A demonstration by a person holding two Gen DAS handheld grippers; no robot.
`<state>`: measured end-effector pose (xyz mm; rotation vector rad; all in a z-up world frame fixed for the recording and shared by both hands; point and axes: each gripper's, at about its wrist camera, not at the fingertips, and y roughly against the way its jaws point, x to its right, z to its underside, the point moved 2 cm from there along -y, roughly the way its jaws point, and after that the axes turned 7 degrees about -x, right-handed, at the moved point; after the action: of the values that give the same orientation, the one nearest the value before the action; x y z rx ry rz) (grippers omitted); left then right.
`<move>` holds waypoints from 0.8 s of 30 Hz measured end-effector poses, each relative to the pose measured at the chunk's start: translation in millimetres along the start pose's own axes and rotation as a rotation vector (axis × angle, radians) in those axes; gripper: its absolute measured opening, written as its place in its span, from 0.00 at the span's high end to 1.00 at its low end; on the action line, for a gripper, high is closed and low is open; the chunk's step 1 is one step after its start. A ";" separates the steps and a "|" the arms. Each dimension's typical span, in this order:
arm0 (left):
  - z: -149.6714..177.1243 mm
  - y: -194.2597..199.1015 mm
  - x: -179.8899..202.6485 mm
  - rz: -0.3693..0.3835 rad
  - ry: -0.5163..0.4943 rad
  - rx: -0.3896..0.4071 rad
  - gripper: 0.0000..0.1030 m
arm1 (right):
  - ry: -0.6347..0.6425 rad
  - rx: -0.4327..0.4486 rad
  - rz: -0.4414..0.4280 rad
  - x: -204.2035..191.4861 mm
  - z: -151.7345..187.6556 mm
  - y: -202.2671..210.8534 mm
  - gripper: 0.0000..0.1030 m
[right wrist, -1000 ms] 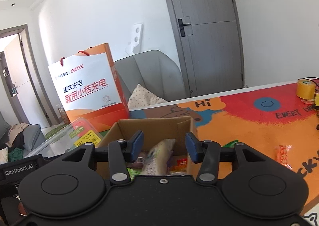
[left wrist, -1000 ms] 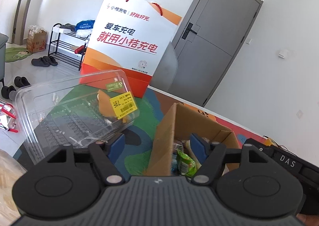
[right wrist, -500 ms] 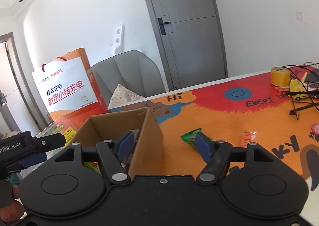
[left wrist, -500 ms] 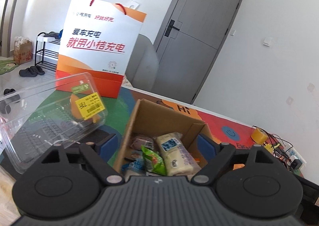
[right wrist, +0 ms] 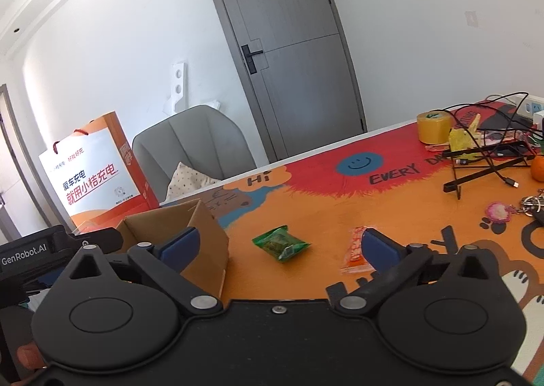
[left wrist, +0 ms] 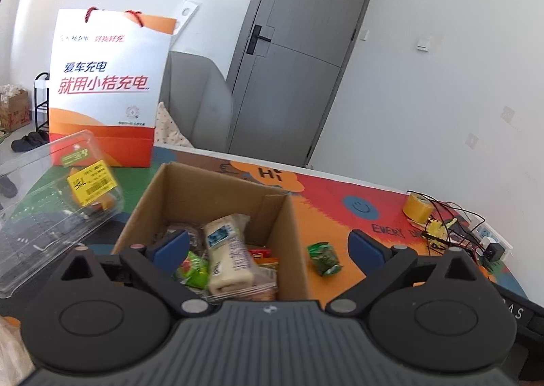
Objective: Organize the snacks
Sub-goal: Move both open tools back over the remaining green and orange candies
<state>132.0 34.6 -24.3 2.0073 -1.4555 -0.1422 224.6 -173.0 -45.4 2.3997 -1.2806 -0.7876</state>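
An open cardboard box sits on the colourful table mat and holds several snack packets, among them a long white bar and a green packet. A loose green packet lies on the mat right of the box; it also shows in the right wrist view, with an orange packet beside it. My left gripper is open and empty, hovering over the box's near side. My right gripper is open and empty above the two loose packets, with the box at its left finger.
A clear plastic clamshell lies left of the box. An orange-and-white paper bag stands behind it. A yellow tape roll, cables, a black stand, keys and an orange fruit crowd the table's right end. A grey chair stands behind the table.
Both grippers swung to the right and opened wider. The left view now centres on the box instead of the clamshell. The right gripper moved from the box to above the loose packets.
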 end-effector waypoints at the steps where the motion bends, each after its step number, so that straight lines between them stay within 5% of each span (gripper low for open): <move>1: -0.3 0.3 4.6 0.003 -0.008 0.005 0.03 | -0.008 0.003 0.001 4.3 -0.8 2.2 0.00; 16: -3.8 -22.1 53.7 0.048 -0.075 -0.047 0.04 | -0.096 0.024 0.022 54.8 -7.4 11.3 0.01; 24: -6.3 -48.1 74.5 0.056 -0.125 -0.129 0.11 | -0.131 -0.027 0.036 70.2 -13.0 -10.8 0.14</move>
<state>202.1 -20.0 -25.4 1.8809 -1.5380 -0.3345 271.1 -225.4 -63.1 2.3309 -1.3489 -0.9590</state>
